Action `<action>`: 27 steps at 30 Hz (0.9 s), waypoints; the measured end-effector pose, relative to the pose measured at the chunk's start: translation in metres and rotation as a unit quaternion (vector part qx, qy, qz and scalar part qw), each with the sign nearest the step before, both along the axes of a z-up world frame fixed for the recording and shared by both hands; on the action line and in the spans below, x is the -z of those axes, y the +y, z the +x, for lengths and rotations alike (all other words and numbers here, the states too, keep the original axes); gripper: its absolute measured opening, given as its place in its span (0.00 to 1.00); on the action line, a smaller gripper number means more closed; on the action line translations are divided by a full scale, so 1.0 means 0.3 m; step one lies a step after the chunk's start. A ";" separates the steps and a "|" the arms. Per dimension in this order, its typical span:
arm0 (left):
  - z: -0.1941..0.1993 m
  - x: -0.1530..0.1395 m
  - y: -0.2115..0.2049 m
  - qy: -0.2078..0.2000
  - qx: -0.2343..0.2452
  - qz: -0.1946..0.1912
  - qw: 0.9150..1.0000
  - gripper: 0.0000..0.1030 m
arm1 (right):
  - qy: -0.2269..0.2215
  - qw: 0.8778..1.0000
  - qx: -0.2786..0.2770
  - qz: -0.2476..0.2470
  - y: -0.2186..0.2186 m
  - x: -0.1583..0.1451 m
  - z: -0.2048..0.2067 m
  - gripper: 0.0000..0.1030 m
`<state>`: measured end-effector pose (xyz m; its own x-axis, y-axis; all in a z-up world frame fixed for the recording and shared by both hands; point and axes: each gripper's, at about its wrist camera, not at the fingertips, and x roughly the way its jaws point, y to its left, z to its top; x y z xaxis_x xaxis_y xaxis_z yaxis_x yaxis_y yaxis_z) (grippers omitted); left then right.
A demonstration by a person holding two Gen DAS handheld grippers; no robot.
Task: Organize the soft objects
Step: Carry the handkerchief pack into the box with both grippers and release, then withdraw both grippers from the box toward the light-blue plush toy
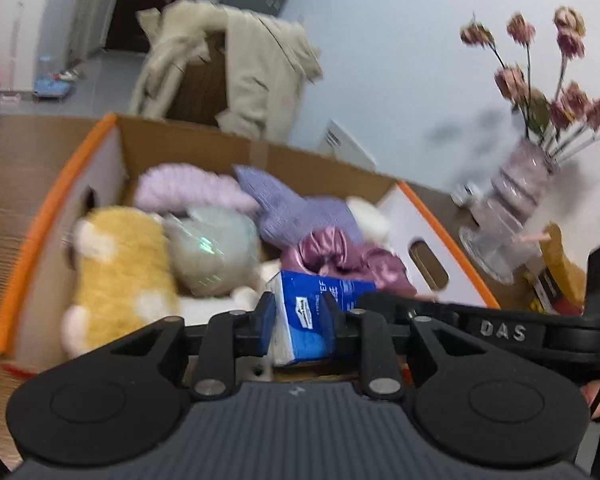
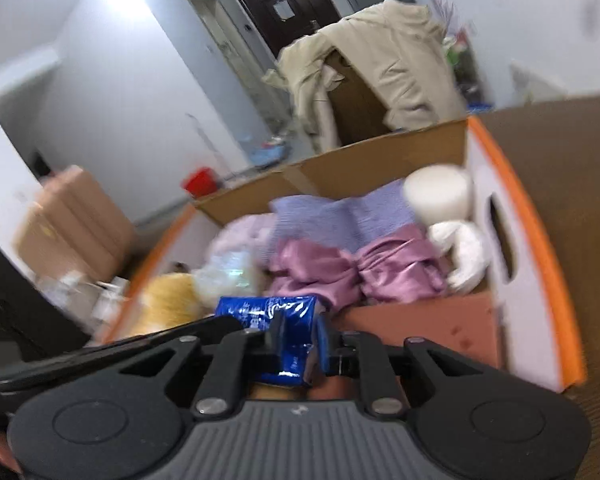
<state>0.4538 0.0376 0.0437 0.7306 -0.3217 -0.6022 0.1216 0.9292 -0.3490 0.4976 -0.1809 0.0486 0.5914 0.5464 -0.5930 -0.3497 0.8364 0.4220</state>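
Note:
A blue tissue pack (image 1: 320, 292) hangs over the near edge of a cardboard box with orange rims (image 1: 32, 240). My left gripper (image 1: 300, 320) is shut on one end of the pack. My right gripper (image 2: 300, 340) is shut on the shiny blue pack (image 2: 268, 310) from the other side, and its black body (image 1: 500, 330) shows at the right of the left wrist view. Inside the box lie a yellow plush (image 1: 120, 272), a lilac pillow (image 1: 184, 188), a purple knitted cushion (image 1: 284, 208), pink satin cloth (image 2: 332, 268) and a white plush (image 2: 464, 252).
The box (image 2: 540, 248) stands on a wooden table (image 1: 12, 168). A glass vase of dried flowers (image 1: 516, 200) is right of the box. Behind it a beige coat (image 1: 260, 72) drapes over a chair. A brown carton (image 2: 72, 220) and red bucket (image 2: 199, 186) are on the floor.

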 end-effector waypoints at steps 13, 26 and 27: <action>-0.005 -0.017 -0.014 0.006 0.007 0.030 1.000 0.30 | -0.006 0.995 -0.035 -0.096 0.088 -0.035 -0.010 0.21; -0.314 -0.327 0.030 -0.096 -0.040 0.070 0.992 0.49 | -0.146 0.985 0.046 -0.077 -0.131 -0.405 -0.302 0.42; -0.341 -0.340 0.027 -0.103 -0.043 0.072 0.991 0.51 | -0.156 0.983 0.050 -0.077 -0.145 -0.424 -0.335 0.44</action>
<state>0.3514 0.0457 0.1457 0.8641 -0.1742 -0.4722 0.0942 0.9776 -0.1882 0.3971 -0.2243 0.1756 0.8039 0.3938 -0.4458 -0.3545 0.9190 0.1725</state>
